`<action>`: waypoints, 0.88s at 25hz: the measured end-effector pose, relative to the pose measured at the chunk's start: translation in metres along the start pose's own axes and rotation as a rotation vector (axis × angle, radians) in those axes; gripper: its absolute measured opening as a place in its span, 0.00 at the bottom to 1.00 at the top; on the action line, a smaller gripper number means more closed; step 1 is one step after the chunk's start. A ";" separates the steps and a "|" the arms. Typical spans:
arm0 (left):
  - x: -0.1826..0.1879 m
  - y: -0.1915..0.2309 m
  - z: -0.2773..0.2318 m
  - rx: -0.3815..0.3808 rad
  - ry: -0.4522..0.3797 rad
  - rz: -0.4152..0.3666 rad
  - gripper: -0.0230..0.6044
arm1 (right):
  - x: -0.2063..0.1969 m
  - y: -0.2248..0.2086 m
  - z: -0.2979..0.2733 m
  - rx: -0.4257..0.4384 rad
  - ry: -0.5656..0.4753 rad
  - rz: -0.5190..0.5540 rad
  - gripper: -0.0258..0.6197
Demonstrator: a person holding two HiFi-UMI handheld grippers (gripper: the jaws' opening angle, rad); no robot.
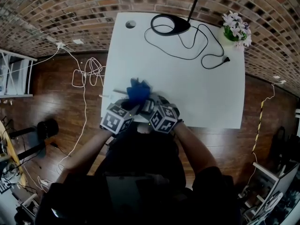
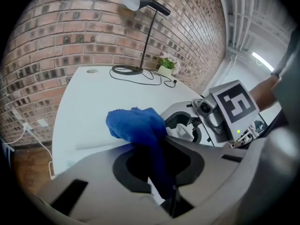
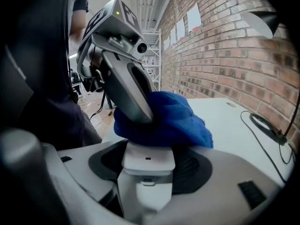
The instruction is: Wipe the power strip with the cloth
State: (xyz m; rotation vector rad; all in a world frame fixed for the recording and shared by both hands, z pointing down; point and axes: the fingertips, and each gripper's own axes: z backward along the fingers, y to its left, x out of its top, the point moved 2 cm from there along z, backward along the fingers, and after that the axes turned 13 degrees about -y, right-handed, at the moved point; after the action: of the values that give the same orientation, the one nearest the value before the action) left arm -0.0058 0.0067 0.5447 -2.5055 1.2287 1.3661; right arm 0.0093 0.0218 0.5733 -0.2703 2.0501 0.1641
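While my right gripper (image 3: 147,146) clamps one end of the power strip (image 3: 148,161), jaws half apart, my left gripper (image 2: 161,142), pinched tight on the cloth (image 2: 133,123), sits just above it, the strip's length running left in the head view.

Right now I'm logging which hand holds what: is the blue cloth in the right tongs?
No, the left tongs pinch the cloth, while the right tongs hold the white power strip.

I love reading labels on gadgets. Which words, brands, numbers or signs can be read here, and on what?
No legible text anywhere.
Marker cubes: black-and-white square patterns, no letters.
Paper sheets on the brick wall: too blurred to read.
Power strip: one tiny dark mark, unreadable.
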 end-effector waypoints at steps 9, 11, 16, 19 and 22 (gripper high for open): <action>0.002 -0.010 -0.010 -0.021 0.005 0.028 0.13 | -0.001 0.000 0.000 0.000 -0.003 0.003 0.47; 0.002 -0.013 -0.011 -0.034 0.014 0.039 0.13 | -0.001 -0.001 0.000 0.000 -0.004 0.004 0.47; 0.004 -0.017 -0.014 -0.076 0.008 0.093 0.13 | -0.001 -0.001 0.000 -0.001 -0.005 0.003 0.47; 0.005 -0.018 -0.015 -0.093 0.007 0.124 0.13 | -0.001 -0.001 0.001 -0.001 -0.004 0.003 0.47; 0.002 -0.017 -0.016 -0.087 0.011 0.154 0.13 | -0.002 -0.001 0.001 0.000 -0.004 0.001 0.47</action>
State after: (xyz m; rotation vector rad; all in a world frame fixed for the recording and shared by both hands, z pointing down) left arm 0.0173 0.0108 0.5474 -2.5249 1.4217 1.4711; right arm 0.0110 0.0216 0.5742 -0.2688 2.0464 0.1658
